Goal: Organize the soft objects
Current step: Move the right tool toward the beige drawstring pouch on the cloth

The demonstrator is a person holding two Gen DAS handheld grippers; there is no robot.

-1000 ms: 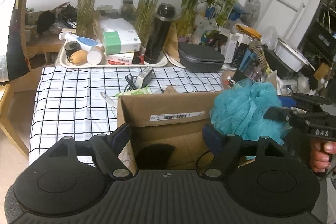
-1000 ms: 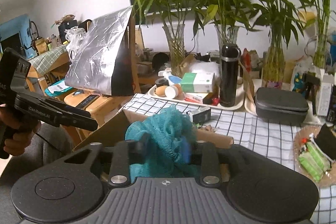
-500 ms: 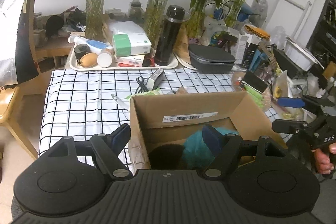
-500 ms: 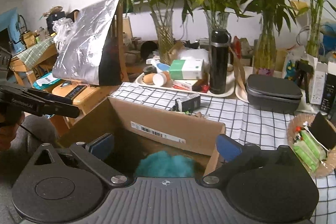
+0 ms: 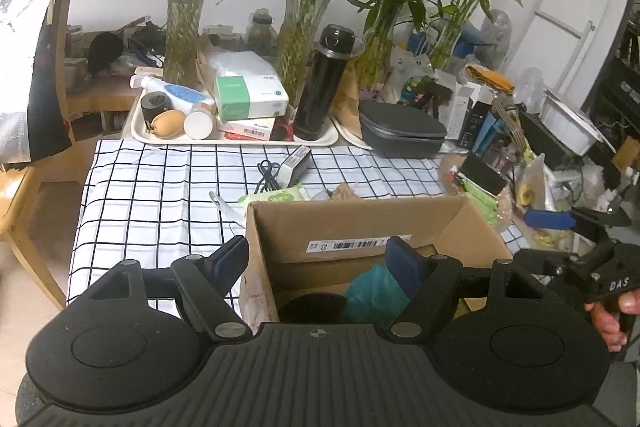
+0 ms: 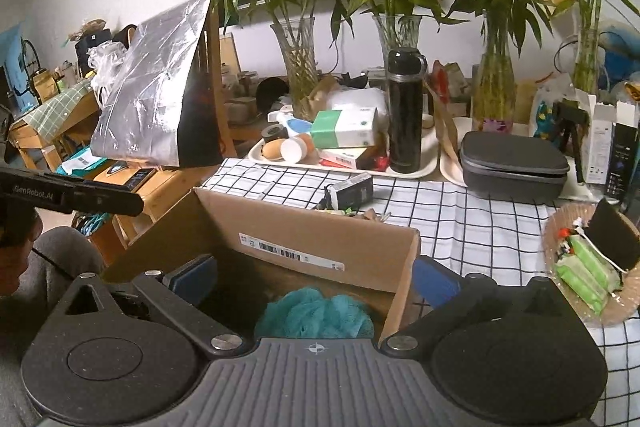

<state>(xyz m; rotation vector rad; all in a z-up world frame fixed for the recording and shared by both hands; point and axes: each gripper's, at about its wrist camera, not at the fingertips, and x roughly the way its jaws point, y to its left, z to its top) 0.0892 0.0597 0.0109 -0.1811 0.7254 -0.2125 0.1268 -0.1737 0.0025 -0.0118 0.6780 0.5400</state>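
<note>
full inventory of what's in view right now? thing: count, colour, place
cardboard box: 1, brown, open, on the checked cloth in front of both grippers
bath pouf: 1, teal, inside the box
dark round object: 1, black, in the box left of the pouf; kind unclear
tablecloth: 1, white with black grid, under the box
tray: 1, cream, behind the cloth
flask: 1, black, upright on the tray
tissue box: 1, green-white, on the tray
hard case: 1, grey, right of the tray
bamboo vases: 4, clear glass, back row
left gripper: 1, black, open over the box
right gripper: 1, black, open over the box
</note>
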